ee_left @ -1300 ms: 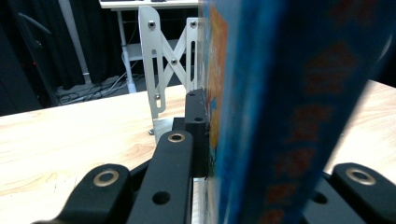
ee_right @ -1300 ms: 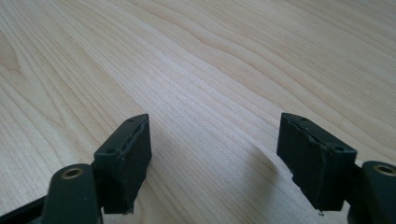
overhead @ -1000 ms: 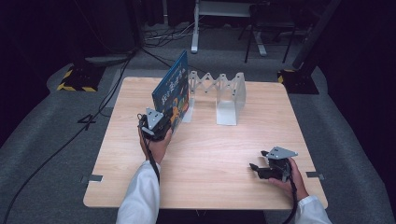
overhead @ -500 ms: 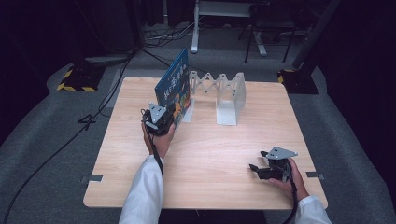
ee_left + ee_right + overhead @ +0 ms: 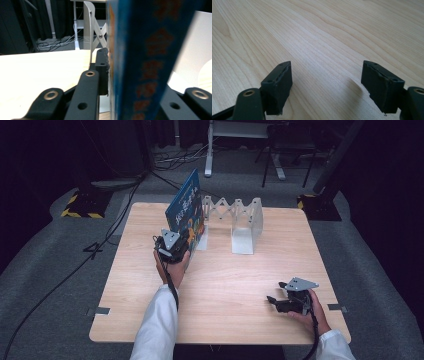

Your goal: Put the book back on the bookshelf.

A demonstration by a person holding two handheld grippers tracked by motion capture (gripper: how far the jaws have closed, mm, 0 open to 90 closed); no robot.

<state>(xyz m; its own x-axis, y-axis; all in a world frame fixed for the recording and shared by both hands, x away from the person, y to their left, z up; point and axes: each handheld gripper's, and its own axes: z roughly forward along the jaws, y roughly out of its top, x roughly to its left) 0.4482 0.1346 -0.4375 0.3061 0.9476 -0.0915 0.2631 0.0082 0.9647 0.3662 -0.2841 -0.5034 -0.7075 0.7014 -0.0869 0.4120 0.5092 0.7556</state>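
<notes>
A blue picture book stands on edge at the left end of a white accordion book rack, leaning a little. My left gripper has the book's near lower edge between its jaws. In the left gripper view the left pad lies against the book's cover, and the book hides the other pad. These jaws have just been opening slightly. Beside the book is a rack divider. My right gripper rests low at the table's front right, open, with bare wood between its jaws.
The light wooden table has free room in the middle and at the left. Dark floor, cables and stands surround it. A yellow-black striped base sits on the floor at the far left.
My left hand has edged slightly toward the rack with the book still between the jaws. The right hand has kept still.
</notes>
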